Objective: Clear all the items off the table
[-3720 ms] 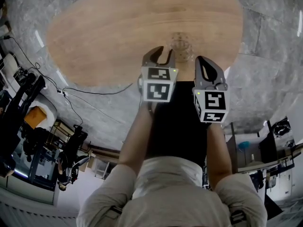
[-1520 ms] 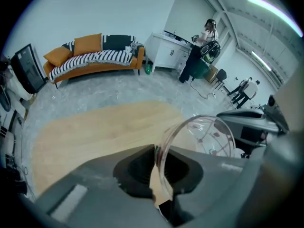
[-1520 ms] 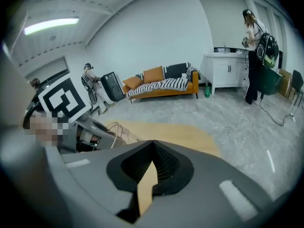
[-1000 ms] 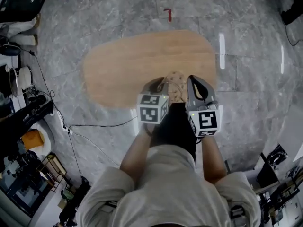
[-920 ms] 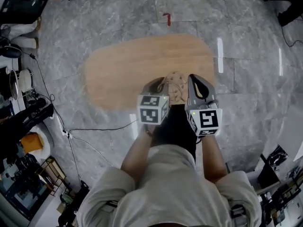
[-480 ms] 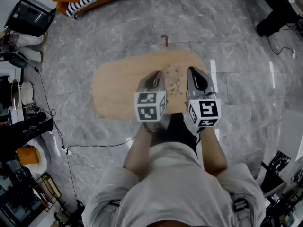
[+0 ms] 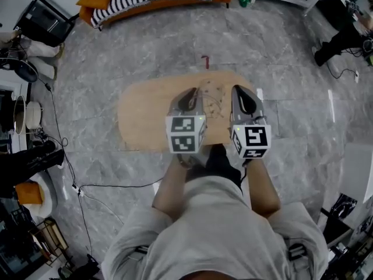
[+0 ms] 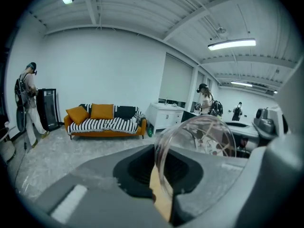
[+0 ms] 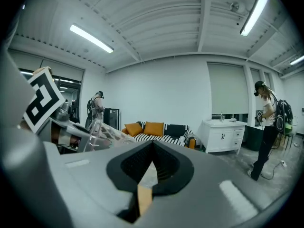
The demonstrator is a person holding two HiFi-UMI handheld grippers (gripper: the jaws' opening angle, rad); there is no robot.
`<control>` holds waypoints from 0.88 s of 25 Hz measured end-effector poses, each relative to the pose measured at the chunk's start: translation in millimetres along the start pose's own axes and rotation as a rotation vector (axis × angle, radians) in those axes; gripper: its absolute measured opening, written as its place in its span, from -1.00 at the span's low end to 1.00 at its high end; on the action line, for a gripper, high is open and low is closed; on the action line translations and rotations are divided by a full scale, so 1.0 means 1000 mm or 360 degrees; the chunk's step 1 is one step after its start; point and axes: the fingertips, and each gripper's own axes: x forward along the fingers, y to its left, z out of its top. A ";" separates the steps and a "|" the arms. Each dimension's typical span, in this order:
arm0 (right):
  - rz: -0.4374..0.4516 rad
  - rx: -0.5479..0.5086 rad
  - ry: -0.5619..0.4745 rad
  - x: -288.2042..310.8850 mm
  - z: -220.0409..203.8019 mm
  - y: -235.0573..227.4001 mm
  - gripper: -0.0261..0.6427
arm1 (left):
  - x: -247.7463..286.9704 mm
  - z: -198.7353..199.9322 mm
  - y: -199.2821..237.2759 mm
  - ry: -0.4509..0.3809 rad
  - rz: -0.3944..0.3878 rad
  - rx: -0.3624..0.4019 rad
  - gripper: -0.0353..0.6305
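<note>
Pinching glass [image 8: 197, 144] between left fingers [image 8: 88, 177]

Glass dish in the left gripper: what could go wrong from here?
The left gripper pinches the clear glass dish by its rim alone, so it might slip. It hangs well above the table and stone floor; a drop would likely shatter it. The right gripper, shut and empty, is close beside it and could knock it.

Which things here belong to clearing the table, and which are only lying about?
Job: clear glass dish, held by the left gripper; wooden table.
Lying about: orange sofa; white cabinet; floor cable.
</note>
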 end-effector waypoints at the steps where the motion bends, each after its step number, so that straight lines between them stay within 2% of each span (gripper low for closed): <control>1: -0.0002 -0.0007 -0.0002 -0.003 0.002 0.005 -0.90 | -0.005 0.001 0.001 -0.0011 -0.0004 0.0003 -0.76; 8: -0.0024 -0.0055 -0.0036 -0.038 0.008 0.038 -0.90 | -0.049 -0.011 -0.001 -0.0068 -0.0040 0.0010 -0.76; 14: -0.0017 -0.0039 -0.0019 -0.055 0.001 0.060 -0.90 | -0.075 -0.025 -0.005 -0.0085 -0.0090 -0.0071 -0.76; 22: 0.0041 -0.0108 -0.0050 -0.083 0.005 0.068 -0.90 | -0.104 -0.050 -0.007 -0.0098 0.0017 -0.0106 -0.76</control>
